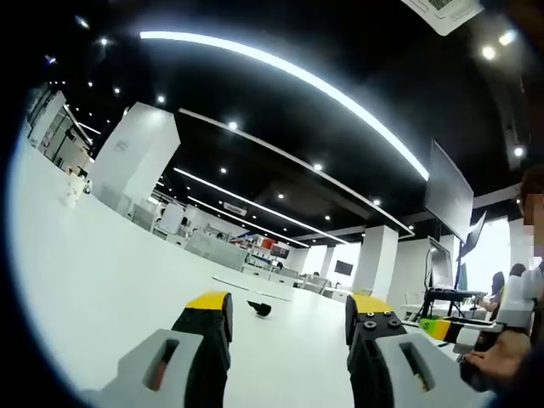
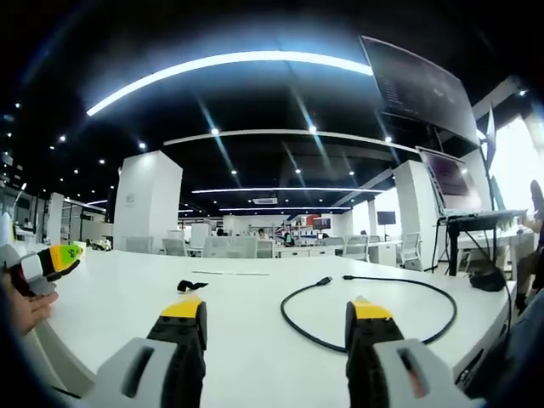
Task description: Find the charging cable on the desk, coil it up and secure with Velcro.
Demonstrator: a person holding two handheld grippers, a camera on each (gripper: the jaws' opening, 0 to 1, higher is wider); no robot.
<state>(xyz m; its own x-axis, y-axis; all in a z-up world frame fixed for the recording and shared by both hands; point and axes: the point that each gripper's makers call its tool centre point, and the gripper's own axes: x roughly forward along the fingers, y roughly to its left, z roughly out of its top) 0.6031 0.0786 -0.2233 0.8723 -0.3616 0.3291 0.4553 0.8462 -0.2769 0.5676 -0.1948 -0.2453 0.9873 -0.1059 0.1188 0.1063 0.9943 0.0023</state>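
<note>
A black charging cable [image 2: 289, 303] lies in a loose open loop on the white desk [image 2: 246, 340], its two plug ends [image 2: 325, 280] near the far side. My right gripper [image 2: 276, 311] is open just in front of the loop, with nothing between its yellow-tipped jaws. A small black Velcro strap [image 2: 191, 286] rests on the desk left of the cable, and it appears again as a dark strap [image 1: 259, 308] ahead of my left gripper [image 1: 291, 306], which is open and holds nothing. The left gripper [image 2: 49, 260] also enters the right gripper view from the left, in a hand.
The right gripper [image 1: 450, 330], held by a hand [image 1: 501, 357], enters the left gripper view from the right. Monitors on a stand [image 2: 459, 191] rise at the right beyond the desk edge. A white pillar [image 2: 146, 202] and office desks fill the background.
</note>
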